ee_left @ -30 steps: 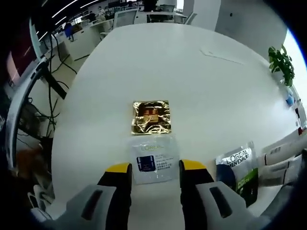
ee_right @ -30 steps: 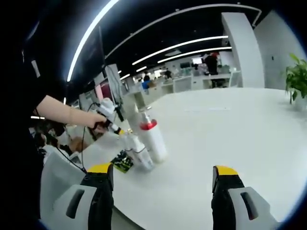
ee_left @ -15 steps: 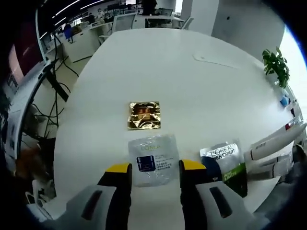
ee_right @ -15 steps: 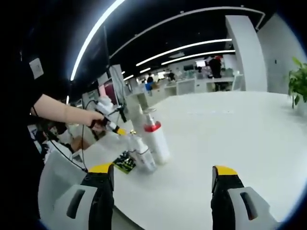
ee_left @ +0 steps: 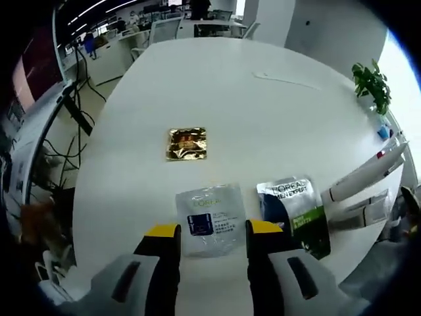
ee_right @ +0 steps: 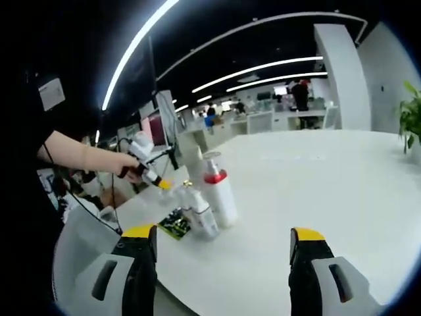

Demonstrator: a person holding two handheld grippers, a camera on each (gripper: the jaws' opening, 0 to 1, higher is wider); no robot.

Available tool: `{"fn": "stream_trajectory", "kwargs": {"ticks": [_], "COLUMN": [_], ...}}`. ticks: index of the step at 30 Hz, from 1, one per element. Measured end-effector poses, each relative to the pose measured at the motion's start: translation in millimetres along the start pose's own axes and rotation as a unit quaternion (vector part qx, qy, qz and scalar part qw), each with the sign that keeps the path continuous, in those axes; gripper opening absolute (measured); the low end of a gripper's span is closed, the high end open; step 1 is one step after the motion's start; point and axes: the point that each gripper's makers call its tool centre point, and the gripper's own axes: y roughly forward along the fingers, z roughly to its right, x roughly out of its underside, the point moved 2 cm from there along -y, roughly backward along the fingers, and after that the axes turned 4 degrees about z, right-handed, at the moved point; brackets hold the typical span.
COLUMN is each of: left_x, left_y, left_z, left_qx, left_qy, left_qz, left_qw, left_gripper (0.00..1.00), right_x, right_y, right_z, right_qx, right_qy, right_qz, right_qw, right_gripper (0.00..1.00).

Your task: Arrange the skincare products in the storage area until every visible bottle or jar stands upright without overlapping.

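Bottles (ee_right: 212, 203) stand upright, apparently touching; right tool (ee_right: 223, 243) gapes wide.

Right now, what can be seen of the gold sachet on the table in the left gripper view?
The gold sachet is a small, roughly square foil packet, shiny and crinkled, with a reddish printed patch at its middle. It lies flat on the white table, apart from everything else, beyond the clear-white sachet that sits just ahead of the left gripper. Nothing touches it except the tabletop. Its print is too small to read.
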Motion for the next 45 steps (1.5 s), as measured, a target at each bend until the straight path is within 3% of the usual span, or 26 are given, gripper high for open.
{"fn": "stream_trajectory", "kwargs": {"ticks": [34,45], "left_x": [73.4,82.1], "left_y": [-2,2], "left_z": [29.2,28.4], "left_qx": [0.012,0.004], "left_qy": [0.007,0.011], "left_qz": [-0.051,-0.061], "left_qw": [0.9986,0.9981], "left_gripper": [0.34,0.34], "right_x": [2.4,4.4], "right_y": [-4,-4], "right_z": [-10,-13], "right_qx": [-0.012,-0.013], "right_qy": [0.002,-0.004], "right_qz": [0.005,-0.002], "right_qw": [0.9999,0.9999], "right_gripper": [0.85,0.83]}}
